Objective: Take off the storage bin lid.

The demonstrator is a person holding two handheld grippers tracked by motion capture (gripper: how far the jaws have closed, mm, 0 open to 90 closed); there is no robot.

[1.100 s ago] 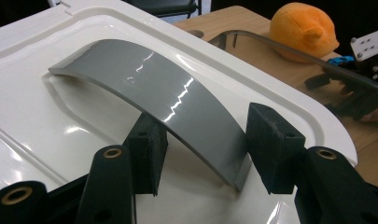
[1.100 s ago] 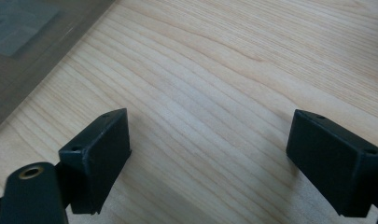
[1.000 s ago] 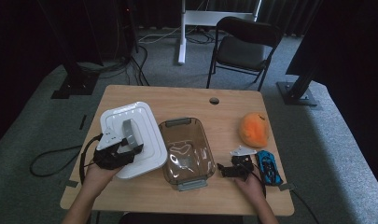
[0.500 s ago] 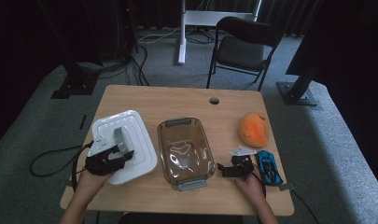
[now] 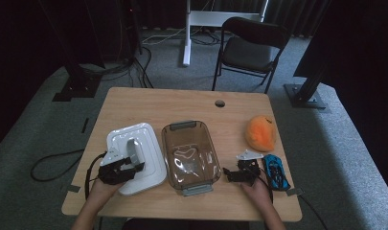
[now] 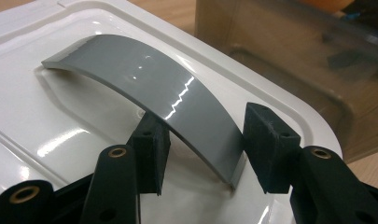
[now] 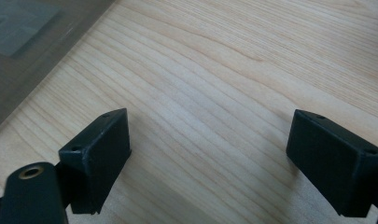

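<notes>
A white lid (image 5: 146, 170) with a grey arched handle (image 5: 133, 147) lies flat on the table, just left of a clear plastic box (image 5: 164, 143). My left gripper (image 5: 134, 164) grips the near end of that handle (image 6: 149, 79), one pad on each side of it. Its jaws have just been closing slightly on the handle. The lid (image 6: 60, 126) spreads out below the jaws, with the box (image 6: 289, 60) beyond. My right gripper (image 5: 228, 175) rests on the table right of the box. It stands open (image 7: 210, 163) over bare wood, with nothing between the pads.
An orange plush toy (image 5: 261, 133) sits at the table's right, and a blue toy car (image 5: 276, 171) lies beside my right hand. A round cable hole (image 5: 220, 103) marks the table's far side. A black chair (image 5: 251, 48) stands behind the table.
My left gripper has brought the lid down and slightly left, from tilted above the table to lying flat on it. The right gripper has stayed still.
</notes>
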